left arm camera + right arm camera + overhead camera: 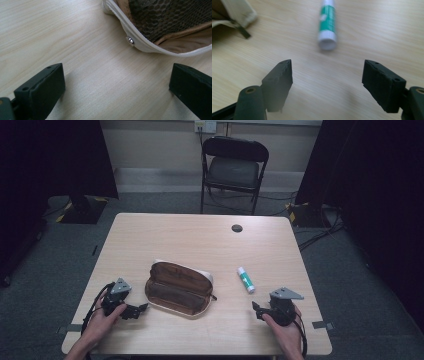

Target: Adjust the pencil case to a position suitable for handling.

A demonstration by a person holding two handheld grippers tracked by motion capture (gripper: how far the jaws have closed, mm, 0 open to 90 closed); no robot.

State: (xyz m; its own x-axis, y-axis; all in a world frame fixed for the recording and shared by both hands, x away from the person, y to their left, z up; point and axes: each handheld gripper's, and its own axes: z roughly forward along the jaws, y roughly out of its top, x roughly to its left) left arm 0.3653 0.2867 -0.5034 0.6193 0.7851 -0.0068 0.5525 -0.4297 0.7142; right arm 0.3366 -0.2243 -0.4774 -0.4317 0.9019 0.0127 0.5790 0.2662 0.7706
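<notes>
1. Right gripper (258,310) near table's front edge, right side; jaws spread wide, nothing between them, bare wood under.
2. Left gripper (141,309) at front left, jaws wide apart too, empty, aimed at pouch's near end.
3. Pencil pouch (177,288) mid-table, just beyond left gripper, unzipped and lying open; brown mesh lining inside, cream outer fabric, white zipper edge (140,40), metal snap (130,41); contents not discernible.
4. Glue stick (327,22) ahead of right gripper, right of pouch, apart from both; lying flat on table (200,240).
5. White tube, green label; long axis running near-to-far, flat white end toward right gripper.
6. Black folding chair (233,169) behind table.
</notes>
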